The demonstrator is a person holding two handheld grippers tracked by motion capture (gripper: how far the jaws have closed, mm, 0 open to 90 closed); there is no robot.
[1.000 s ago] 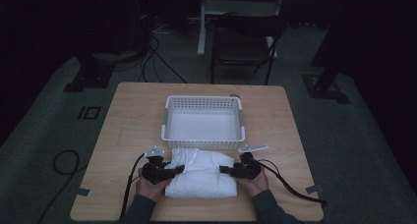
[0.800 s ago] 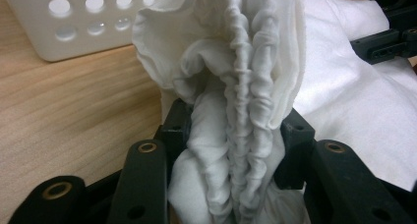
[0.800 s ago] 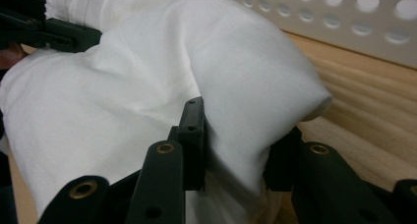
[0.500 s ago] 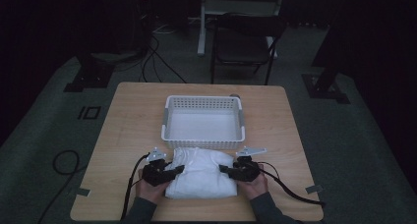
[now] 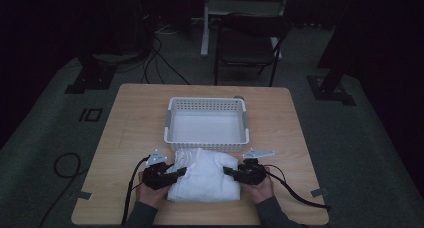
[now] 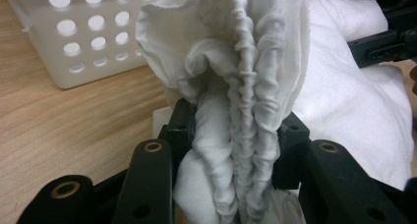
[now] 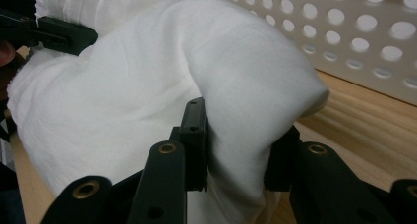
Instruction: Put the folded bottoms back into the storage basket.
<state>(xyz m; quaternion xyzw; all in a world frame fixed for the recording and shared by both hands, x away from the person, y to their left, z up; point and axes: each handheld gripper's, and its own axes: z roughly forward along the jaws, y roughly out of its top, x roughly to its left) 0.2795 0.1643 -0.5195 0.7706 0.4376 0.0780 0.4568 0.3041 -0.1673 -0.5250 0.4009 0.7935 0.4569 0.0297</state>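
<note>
Our left claw [image 5: 181,171] is clamped on a thick gather of the cloth [image 5: 202,177], the jaws closed as far as the bunched folds let them, and our right claw [image 5: 228,171] pinches a smoother fold on the opposite side in the same way. The cloth is a white folded bundle lying on the bench [image 5: 130,133] at our near edge, held between the two claws, with its far edge touching or just short of the near wall of the basket [image 5: 207,139]. We judge the step in hand to be lifting the bundle and carrying it forward into that basket, which stands open just behind it. To do it well, we should raise both claws together and level so the folds do not slide apart, keep the squeeze steady, and bring the bundle high enough to clear the basket's near wall before moving forward. The left hold takes many layers and looks secure; the right takes fewer, so the cloth may sag or slip there. We should lower it flat inside before letting go.
</note>
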